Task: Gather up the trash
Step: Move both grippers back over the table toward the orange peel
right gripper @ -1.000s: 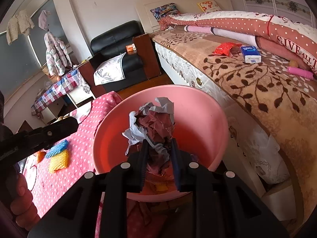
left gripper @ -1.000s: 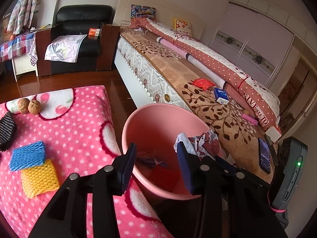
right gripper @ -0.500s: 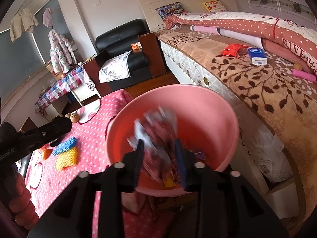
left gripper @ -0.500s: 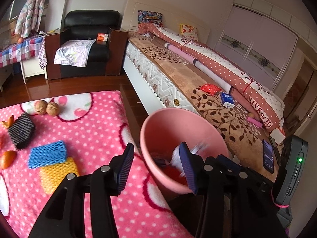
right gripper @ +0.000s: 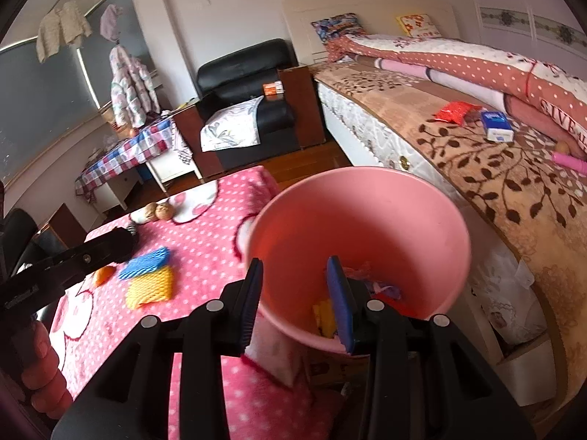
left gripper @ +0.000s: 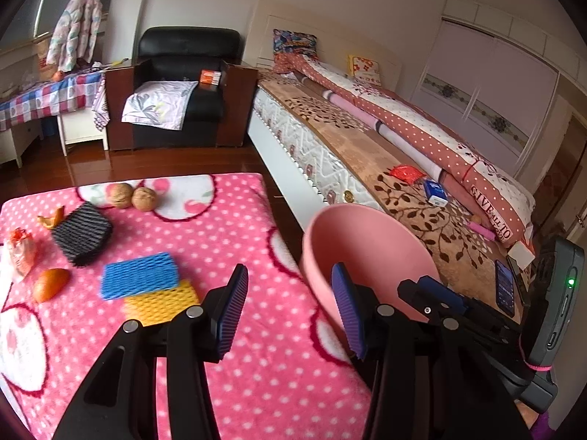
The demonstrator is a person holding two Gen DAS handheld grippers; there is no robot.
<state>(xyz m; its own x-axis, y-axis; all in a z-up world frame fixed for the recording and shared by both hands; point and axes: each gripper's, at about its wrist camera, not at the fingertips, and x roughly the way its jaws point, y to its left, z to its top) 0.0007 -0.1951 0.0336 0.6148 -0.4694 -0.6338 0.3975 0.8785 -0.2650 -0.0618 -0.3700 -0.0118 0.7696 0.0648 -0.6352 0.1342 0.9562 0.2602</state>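
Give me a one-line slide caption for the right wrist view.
Open right gripper poised over the pink bin holding scraps, beside the pink dotted blanket.

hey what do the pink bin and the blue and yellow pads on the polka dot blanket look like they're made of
Pink bin: probably plastic, with smooth, matte, evenly coloured walls. Blue pad and yellow pad: likely foam netting, given the open, ribbed mesh surface. Blanket: fuzzy fleece-like fabric.

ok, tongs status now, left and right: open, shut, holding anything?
Left tongs: open, empty, over the pink blanket beside the pink bin.
Right tongs: open, empty, at the bin's near rim.
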